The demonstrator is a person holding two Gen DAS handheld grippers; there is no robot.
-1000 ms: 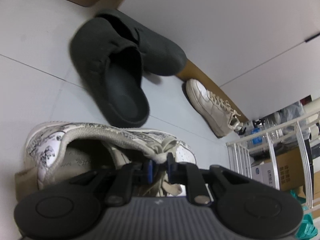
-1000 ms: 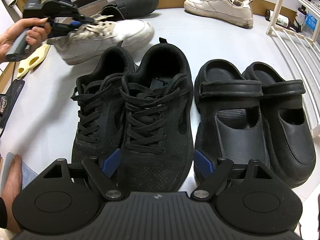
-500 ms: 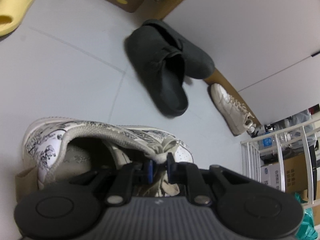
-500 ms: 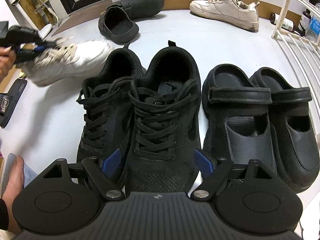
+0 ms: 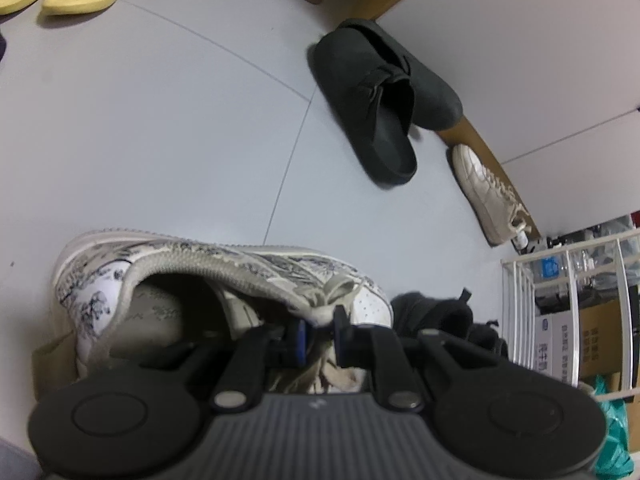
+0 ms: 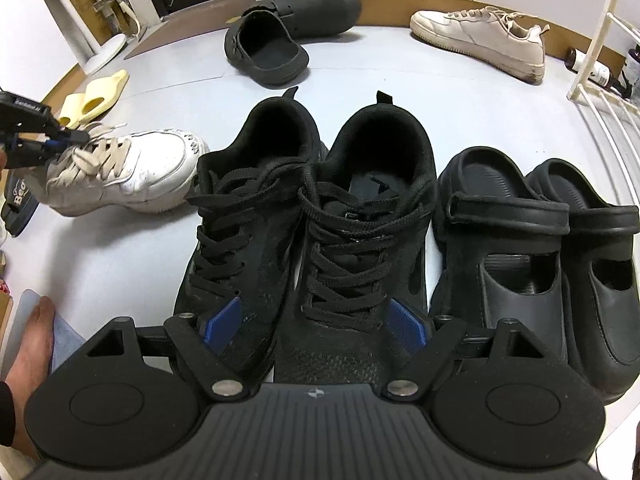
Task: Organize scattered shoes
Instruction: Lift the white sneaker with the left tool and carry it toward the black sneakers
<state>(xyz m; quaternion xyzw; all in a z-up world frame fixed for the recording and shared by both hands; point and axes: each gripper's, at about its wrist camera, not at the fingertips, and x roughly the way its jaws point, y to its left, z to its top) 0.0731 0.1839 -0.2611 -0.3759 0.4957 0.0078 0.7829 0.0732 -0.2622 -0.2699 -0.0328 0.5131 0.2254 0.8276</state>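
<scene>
A white sneaker (image 5: pixel 200 264) with a grey printed heel hangs from my left gripper (image 5: pixel 320 330), which is shut on its tongue and laces. In the right wrist view that sneaker (image 6: pixel 132 168) lies just left of a pair of black lace-up sneakers (image 6: pixel 256 200), toe almost at the left one, with the left gripper (image 6: pixel 60 138) at its laces. My right gripper (image 6: pixel 316 320) stands open over the toes of the black pair, pads touching nothing. Two black clogs (image 6: pixel 508 240) stand in line to the right.
A dark grey clog pair (image 6: pixel 280 40) and a lone beige sneaker (image 6: pixel 480 36) lie at the far wall. Yellow slippers (image 6: pixel 96 96) sit at the left. A white wire rack (image 6: pixel 600 92) borders the right, a bottle (image 6: pixel 596 68) behind it. A person's bare foot (image 6: pixel 32 340) shows at the lower left.
My left gripper has carried the white sneaker away from the dark grey clogs, leftward and nearer, to beside the black sneakers. The right gripper has stayed put.
</scene>
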